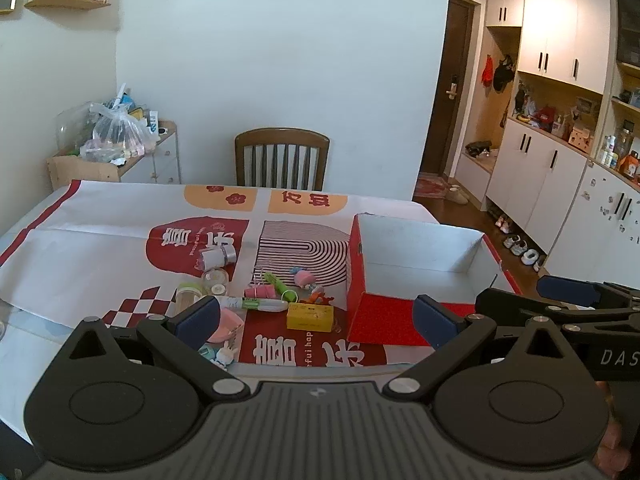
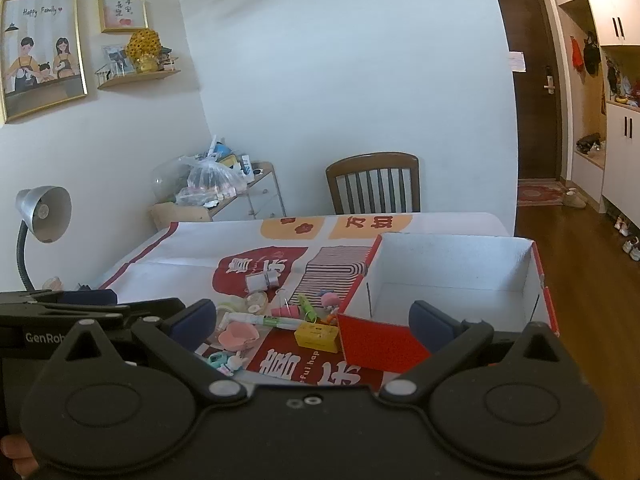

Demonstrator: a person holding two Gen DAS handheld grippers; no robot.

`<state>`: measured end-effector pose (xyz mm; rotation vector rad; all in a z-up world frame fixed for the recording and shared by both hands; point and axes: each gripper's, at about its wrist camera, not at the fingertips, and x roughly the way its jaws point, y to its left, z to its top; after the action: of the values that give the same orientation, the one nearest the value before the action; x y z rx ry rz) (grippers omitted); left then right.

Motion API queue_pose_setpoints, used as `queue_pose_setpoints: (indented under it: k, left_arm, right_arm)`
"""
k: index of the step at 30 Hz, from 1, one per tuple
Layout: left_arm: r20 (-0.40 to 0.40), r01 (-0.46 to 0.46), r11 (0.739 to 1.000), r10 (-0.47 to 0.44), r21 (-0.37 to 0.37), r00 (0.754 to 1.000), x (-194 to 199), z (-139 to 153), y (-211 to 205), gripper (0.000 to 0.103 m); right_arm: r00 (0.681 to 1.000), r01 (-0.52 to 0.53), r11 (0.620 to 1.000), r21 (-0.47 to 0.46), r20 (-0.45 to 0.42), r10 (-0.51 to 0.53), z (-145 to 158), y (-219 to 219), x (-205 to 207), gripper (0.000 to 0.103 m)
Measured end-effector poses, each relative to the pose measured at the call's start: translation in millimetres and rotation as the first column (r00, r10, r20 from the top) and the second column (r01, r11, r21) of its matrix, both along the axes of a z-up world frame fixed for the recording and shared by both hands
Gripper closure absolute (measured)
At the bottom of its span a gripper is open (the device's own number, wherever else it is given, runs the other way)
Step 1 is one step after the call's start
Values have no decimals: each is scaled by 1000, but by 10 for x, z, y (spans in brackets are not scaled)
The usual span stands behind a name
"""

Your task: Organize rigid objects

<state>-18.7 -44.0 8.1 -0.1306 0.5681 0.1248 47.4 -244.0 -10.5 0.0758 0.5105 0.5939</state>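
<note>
Both claws are spread wide and holding nothing: left claw [image 1: 316,318] and right claw [image 2: 314,322] just hover over the near edge of the surface [image 1: 80,240]. Right past the tips sits the clutter pile: yellow box [image 1: 310,317], marker pen [image 1: 256,303], pink bowl [image 1: 228,322], little bunny figure [image 1: 227,354]. Red-sided cardboard box [image 1: 416,256] with white inside is at 2 o'clock, beside the pile. Wooden chair [image 1: 282,158] way back at 12.

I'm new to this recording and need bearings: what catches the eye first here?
The red box, open and white inside, stands at the table's right. Left of it lies a heap of small things, among them a yellow box, a pink dish and a marker. Both grippers hover open, near the table's front edge.
</note>
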Motion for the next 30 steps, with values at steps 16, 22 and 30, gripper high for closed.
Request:
queue_pose_setpoints:
  k: [16,22,30]
  left_arm:
    - [-5,11,1000,-12,-27,1000,158,-74,271,0]
    - [-39,5,998,-7,-60,999,420,-197,702,0]
    - [-119,-53,998,48,-39,992,913,-651,1433,0]
  right_arm:
    - [1000,-14,1000,-20,-9,14,-25,241,93,0]
    - [999,-19,999,-42,-40,17,-60,540,237,0]
    - [994,-69,992,-101,-95,60,-320,1118,517,2]
